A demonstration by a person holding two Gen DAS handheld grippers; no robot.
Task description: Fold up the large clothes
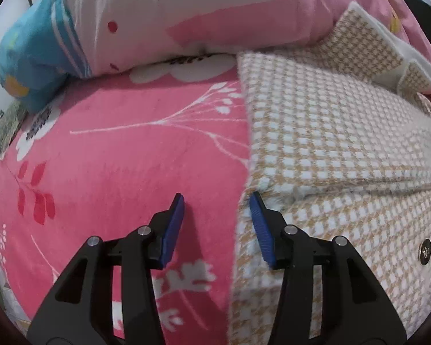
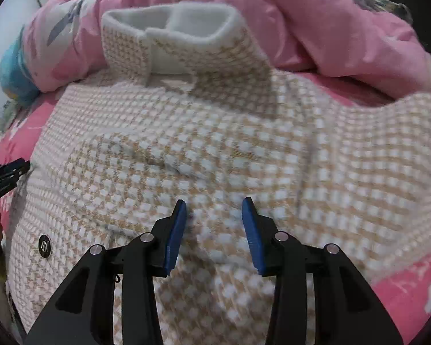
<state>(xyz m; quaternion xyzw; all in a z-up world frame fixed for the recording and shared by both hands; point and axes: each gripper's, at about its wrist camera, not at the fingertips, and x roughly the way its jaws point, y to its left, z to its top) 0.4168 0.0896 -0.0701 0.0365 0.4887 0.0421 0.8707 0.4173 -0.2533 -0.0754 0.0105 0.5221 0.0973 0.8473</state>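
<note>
While the houndstooth coat (image 2: 204,132) lies spread on the pink bedspread (image 1: 115,158), both the left gripper (image 1: 217,201) and right gripper (image 2: 214,205) are held agape, empty; its edge is best pinched squarely.

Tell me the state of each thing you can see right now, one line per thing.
Left gripper: open, holding nothing, at the coat's edge.
Right gripper: open, holding nothing, over the coat.
Houndstooth coat: lying flat on the sheet, sleeves folded in, collar turned down.
Snap button: unfastened, exposed.
Pink floral bedsheet: spread flat.
Pink quilt: bunched up behind the coat.
</note>
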